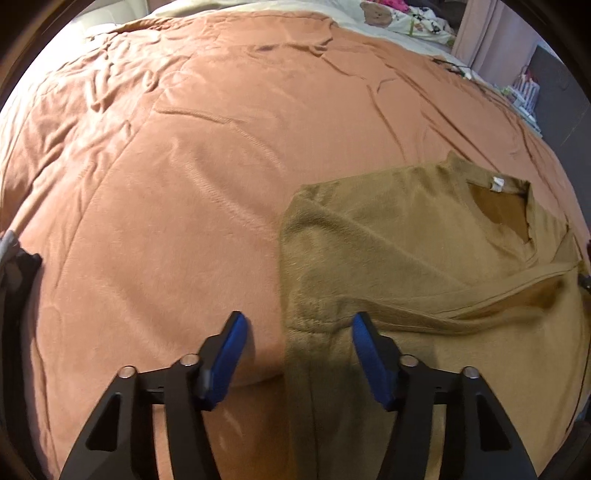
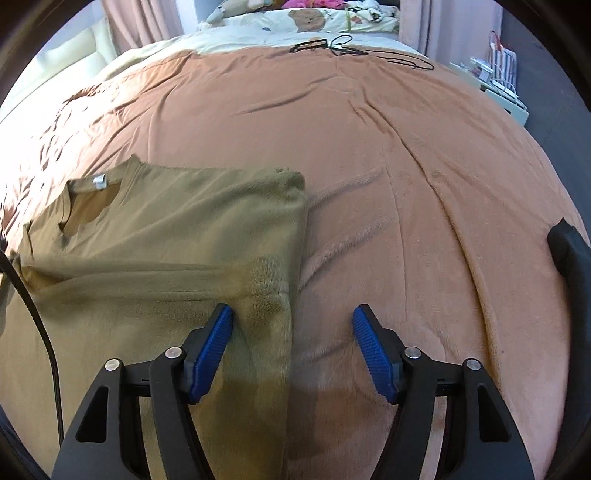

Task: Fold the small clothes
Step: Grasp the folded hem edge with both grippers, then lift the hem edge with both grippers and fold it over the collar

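Note:
An olive-tan top (image 1: 406, 251) lies flat on the orange-brown blanket (image 1: 184, 184), neck opening and white label toward the far side, sleeves folded in. In the left wrist view my left gripper (image 1: 297, 325) is open and straddles the garment's left edge, one blue pad over the blanket, the other over the cloth. In the right wrist view the same top (image 2: 166, 229) fills the left half. My right gripper (image 2: 291, 317) is open and straddles its right edge, the left pad over the fabric, the right pad over the blanket (image 2: 406, 184). Neither pair of pads presses the cloth.
Beyond the blanket lie a cream sheet and patterned bedding with a bear print (image 2: 306, 18). Black cables (image 2: 351, 48) rest on the far side of the bed. A white bedside unit (image 2: 498, 88) with clutter stands at the right. A black cord (image 2: 37, 314) crosses the left of the right wrist view.

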The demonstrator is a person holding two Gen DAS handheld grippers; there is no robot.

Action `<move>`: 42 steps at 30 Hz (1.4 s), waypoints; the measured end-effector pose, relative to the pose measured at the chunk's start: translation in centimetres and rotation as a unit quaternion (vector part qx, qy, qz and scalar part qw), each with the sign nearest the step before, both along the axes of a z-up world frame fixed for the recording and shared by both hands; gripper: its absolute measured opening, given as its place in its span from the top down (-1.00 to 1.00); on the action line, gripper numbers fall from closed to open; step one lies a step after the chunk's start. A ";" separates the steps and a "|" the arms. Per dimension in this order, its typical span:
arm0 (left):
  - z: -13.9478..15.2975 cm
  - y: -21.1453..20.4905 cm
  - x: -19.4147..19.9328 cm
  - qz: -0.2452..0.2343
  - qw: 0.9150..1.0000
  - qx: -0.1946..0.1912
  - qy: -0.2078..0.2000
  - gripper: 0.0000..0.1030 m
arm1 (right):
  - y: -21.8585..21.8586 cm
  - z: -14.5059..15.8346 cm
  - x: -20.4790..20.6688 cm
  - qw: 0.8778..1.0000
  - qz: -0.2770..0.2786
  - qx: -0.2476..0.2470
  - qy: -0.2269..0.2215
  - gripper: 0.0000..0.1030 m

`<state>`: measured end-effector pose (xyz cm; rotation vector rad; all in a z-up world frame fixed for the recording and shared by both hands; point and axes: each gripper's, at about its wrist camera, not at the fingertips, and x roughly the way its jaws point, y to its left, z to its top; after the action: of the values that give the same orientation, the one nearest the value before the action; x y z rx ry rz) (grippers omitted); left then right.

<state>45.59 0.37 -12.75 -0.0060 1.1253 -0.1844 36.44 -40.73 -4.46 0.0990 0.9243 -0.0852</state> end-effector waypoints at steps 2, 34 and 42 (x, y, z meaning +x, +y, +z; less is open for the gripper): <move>0.2 -0.1 -0.3 -0.007 1.000 -0.006 -0.009 0.09 | -0.2 -0.1 -0.2 1.000 0.001 0.009 -0.004 -0.12; 10.1 0.9 -1.9 0.023 0.991 -0.025 -0.127 0.89 | 0.7 7.7 -4.9 0.994 -0.001 -0.016 -0.105 1.00; 9.5 0.2 2.4 0.027 0.992 -0.007 -0.121 0.89 | 0.6 7.2 -0.9 0.995 -0.006 -0.021 -0.094 1.00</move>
<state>48.02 0.55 -3.26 -0.0250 0.8805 -0.1403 35.51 -40.14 2.78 0.0716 0.7345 -0.1039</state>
